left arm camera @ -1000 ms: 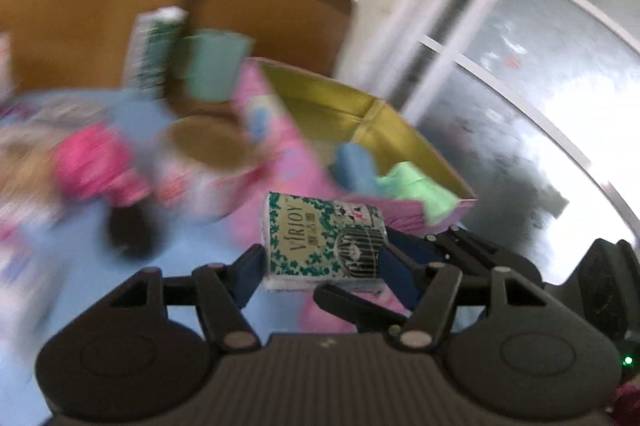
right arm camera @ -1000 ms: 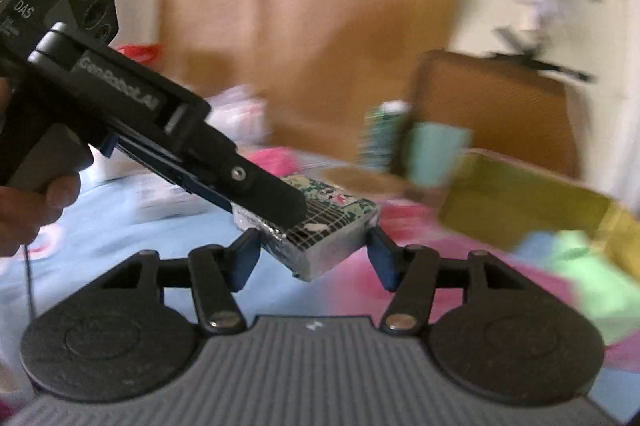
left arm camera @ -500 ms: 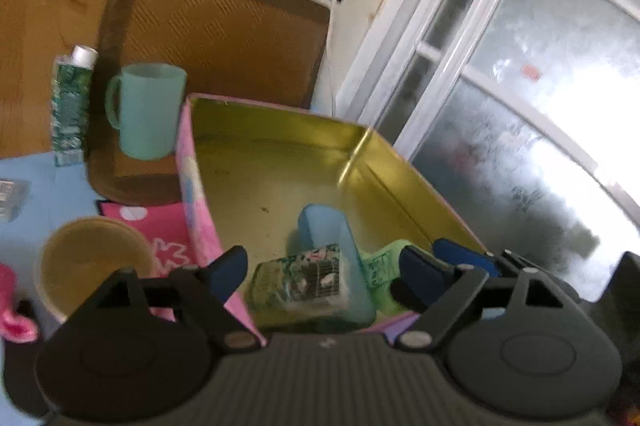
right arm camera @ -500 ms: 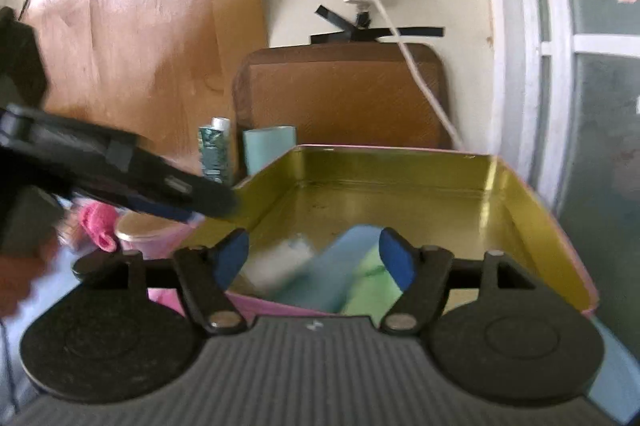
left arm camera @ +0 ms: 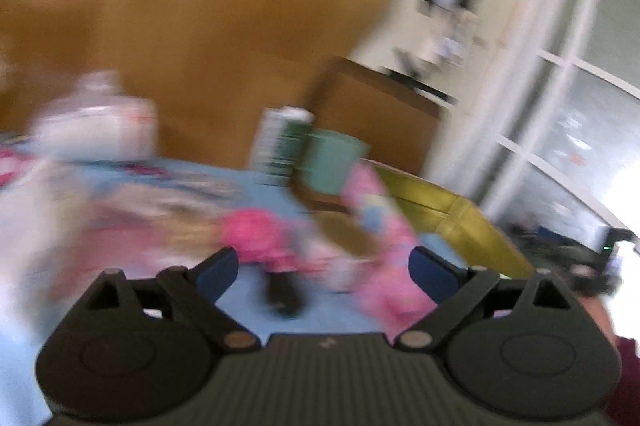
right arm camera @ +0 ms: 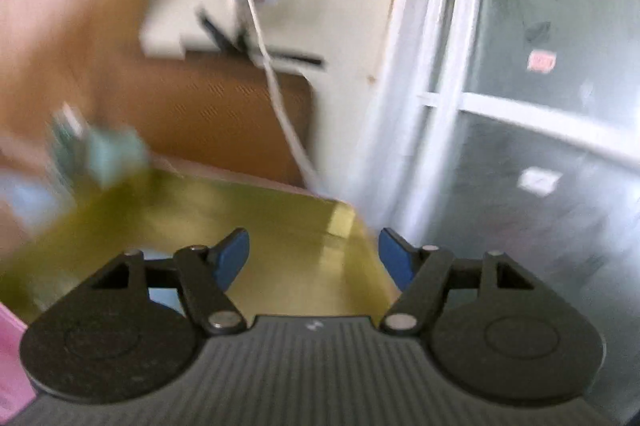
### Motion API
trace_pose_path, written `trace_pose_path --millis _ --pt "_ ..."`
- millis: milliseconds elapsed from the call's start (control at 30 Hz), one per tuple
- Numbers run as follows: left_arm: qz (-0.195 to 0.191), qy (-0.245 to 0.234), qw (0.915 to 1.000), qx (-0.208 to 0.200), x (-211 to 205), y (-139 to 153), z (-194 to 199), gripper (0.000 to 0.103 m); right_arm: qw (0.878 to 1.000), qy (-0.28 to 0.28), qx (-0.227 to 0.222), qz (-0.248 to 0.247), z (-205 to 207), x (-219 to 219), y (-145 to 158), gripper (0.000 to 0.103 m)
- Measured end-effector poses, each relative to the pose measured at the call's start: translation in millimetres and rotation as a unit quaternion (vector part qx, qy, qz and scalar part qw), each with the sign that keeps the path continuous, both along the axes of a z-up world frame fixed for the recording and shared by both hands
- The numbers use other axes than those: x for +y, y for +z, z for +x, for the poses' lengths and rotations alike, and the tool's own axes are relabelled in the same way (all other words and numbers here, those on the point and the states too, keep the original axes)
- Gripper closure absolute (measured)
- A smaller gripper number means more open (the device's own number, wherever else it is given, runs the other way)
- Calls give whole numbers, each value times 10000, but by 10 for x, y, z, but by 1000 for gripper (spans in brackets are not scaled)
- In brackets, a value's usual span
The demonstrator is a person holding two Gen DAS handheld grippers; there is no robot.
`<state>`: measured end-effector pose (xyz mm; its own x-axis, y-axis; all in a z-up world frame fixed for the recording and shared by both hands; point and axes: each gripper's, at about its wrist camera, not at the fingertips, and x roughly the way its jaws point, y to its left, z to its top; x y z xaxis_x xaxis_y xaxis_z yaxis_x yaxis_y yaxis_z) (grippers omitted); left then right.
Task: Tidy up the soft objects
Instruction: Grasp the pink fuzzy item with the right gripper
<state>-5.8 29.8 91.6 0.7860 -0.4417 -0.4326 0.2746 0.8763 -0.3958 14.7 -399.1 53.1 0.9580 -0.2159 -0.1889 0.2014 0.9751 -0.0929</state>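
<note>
Both views are blurred by motion. My left gripper [left arm camera: 323, 272] is open and empty above the blue table, facing a bright pink soft object [left arm camera: 260, 240]. The pink tin box with a gold inside [left arm camera: 452, 214] stands to its right. My right gripper [right arm camera: 314, 256] is open and empty over the gold inside of the same box [right arm camera: 224, 214]. The tissue pack cannot be made out in either view.
A teal mug [left arm camera: 332, 166] and a green-white carton [left arm camera: 280, 142] stand behind the box on a brown board. A white bag [left arm camera: 96, 130] lies at the back left. Brown panels, a wall with a white cable [right arm camera: 280, 106] and a window [right arm camera: 540, 106] lie beyond.
The tissue pack both grippers held a second ago went into the box and was let go. My left gripper has since swung left over the table; my right has turned towards the window.
</note>
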Motion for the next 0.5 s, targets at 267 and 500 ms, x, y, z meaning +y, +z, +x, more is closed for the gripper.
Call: trace_pose_path --millis 267,500 --pt "-479 967 9931 451 871 -333 -261 7 9498 2935 367 1022 178 1286 164 29" --pt "-572 705 9940 614 921 -516 -363 7 9328 3343 1063 -832 802 2760 -200 31"
